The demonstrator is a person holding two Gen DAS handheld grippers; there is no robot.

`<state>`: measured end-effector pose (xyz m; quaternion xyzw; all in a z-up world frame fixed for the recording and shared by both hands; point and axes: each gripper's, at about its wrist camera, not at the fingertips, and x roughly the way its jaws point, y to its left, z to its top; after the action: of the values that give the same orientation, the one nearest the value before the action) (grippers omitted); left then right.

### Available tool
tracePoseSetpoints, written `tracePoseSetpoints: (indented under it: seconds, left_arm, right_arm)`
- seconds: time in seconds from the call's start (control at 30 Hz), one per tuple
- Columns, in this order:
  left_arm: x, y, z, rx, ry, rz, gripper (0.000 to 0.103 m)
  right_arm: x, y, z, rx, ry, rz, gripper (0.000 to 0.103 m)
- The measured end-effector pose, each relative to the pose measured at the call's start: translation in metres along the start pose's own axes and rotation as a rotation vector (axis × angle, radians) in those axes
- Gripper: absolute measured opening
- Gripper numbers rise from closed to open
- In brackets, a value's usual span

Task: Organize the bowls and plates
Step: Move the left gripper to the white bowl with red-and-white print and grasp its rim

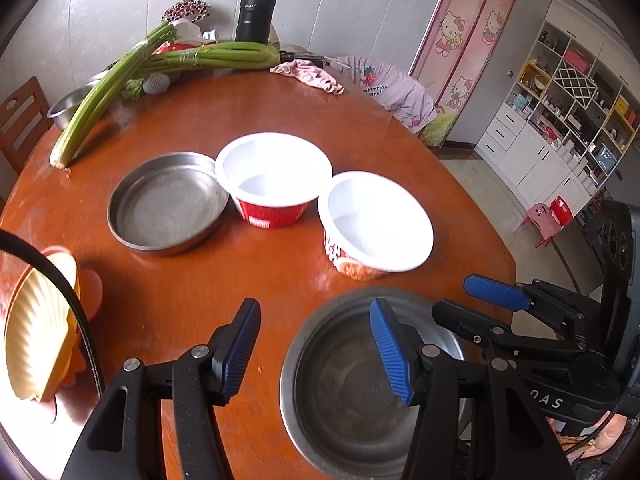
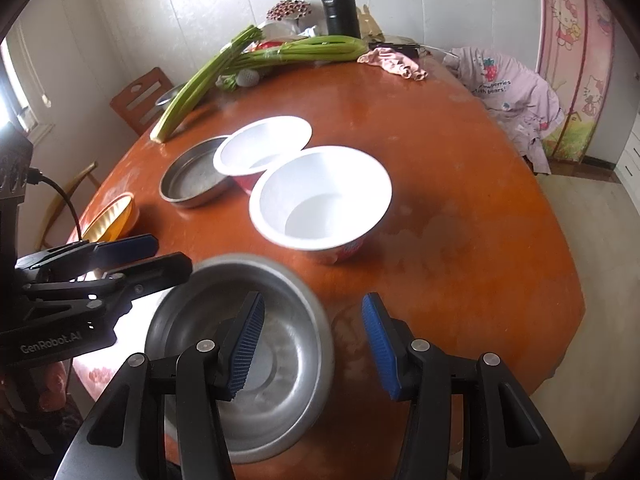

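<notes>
Spanning both wrist views, a round orange-brown worktop is being shown carrying the dishes. At its far edge, long celery stalks are being seen lying across one another beside a black flask, with a pink cloth lying near them. Nearest the cameras, a steel bowl is being seen resting at the worktop's near edge, its rim blurred. Beyond it on the left, a flat steel pan is being shown lying on the worktop, its right rim being overlapped by the rim of a white bowl with red outside. A second white bowl is being seen standing just right of the first, apart from the steel bowl and tilted slightly in the left wrist view. At the left edge, a yellow ribbed dish is being seen lying on an orange piece. The left gripper is being held above the worktop with its blue pads apart, one of them over the steel bowl's left rim, nothing being clasped. The right gripper is likewise being held with its jaws spread wide, the left pad over the steel bowl's inside and the right pad over bare worktop, nothing being pinched between them.
</notes>
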<state>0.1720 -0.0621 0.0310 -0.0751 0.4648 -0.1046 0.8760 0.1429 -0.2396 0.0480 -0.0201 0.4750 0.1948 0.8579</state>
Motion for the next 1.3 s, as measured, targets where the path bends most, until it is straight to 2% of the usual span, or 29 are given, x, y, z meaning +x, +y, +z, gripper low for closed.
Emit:
tracePoseSetpoints:
  seconds: [0.57,0.93,1.13,1.3]
  left_arm:
    - [0.015,-0.006,0.045,0.023,-0.019,-0.015,0.057]
    - [0.055,-0.002,0.060,-0.030,0.055,-0.020,0.057]
    - [0.074,-0.001,0.063,-0.048,0.079,-0.038,0.057]
    - [0.088,0.001,0.064,-0.067,0.105,-0.060,0.057]
  right_arm:
    - [-0.001,-0.016,0.039,0.022,-0.060,-0.052,0.053]
    - [0.030,-0.032,0.057,0.023,-0.036,-0.086,0.052]
    - [0.050,-0.037,0.057,0.012,-0.001,-0.098,0.042]
    - [0.061,-0.032,0.054,-0.008,0.020,-0.065,0.037]
